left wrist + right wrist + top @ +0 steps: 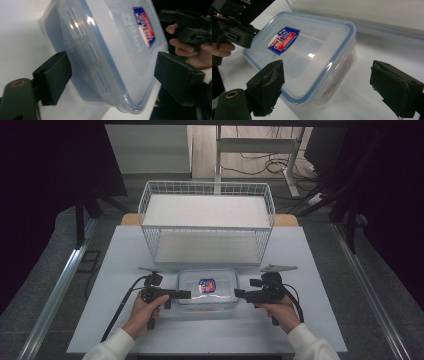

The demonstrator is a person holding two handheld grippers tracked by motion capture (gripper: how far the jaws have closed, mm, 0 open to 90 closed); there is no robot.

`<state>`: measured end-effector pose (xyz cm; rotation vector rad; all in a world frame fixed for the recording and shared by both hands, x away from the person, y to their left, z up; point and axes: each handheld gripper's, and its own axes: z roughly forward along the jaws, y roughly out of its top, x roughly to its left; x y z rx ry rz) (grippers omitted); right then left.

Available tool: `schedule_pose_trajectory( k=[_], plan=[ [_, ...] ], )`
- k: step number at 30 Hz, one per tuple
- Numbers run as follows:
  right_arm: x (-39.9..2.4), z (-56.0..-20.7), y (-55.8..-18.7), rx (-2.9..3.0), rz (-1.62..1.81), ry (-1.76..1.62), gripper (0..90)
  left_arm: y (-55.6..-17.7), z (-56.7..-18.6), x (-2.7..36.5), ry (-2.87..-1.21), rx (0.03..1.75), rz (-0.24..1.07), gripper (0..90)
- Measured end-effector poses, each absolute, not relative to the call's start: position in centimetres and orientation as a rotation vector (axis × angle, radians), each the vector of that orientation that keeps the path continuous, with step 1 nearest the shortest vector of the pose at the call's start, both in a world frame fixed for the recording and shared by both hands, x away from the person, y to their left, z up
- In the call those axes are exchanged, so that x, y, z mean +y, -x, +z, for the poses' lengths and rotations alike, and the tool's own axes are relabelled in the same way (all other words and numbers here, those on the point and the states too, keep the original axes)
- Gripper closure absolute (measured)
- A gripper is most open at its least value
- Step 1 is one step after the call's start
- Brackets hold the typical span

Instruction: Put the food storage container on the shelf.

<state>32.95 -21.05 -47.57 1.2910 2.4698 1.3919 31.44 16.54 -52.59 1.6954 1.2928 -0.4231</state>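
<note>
- Grey carpet and trailing cables lie behind a pale table (125,320), with a white wire basket (207,222) standing at twelve o'clock on the tabletop.
- Just in front of that basket, at the table's centre, sits a clear plastic container (207,289) with a blue-edged snap lid and a red-and-blue label (207,285) on top.
- At nine o'clock of the container, the left gripper (184,294) comes in level, held in the person's left hand (145,312). Its own view shows the jaws spread wide, with the container's short end (105,62) lying between them but not pinched.
- At three o'clock, the right gripper (241,294) mirrors it from the right hand (280,310). Its jaws are also wide apart, astride the container's near corner (312,62), with daylight on both sides.
- I judge the step in hand to be closing in on the two ends, either for a two-sided lift or to work the lid's side flaps; I cannot tell which.
- To do it well, both grippers should square up to the ends, since each now meets the box at a slant.
- Closing both sides together would stop the slick, light box from skidding towards either side.
- Jaws should bite below the lid's rim, not on the glossy top, where they would slip.
</note>
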Motion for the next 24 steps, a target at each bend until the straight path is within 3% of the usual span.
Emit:
schedule_pose_trajectory(
  k=[7, 24],
  plan=[
    [-20.7, -48.5, -33.9, 2.534, 1.421, -1.410, 12.8, -31.4, -52.5, 17.2, -1.661, 1.316, -0.418, 28.8],
    [-19.7, -50.9, -36.2, 2.629, 1.520, -1.720, 24.2, -31.4, -52.7, 17.4, -1.639, 1.320, -0.433, 31.7]
  ],
)
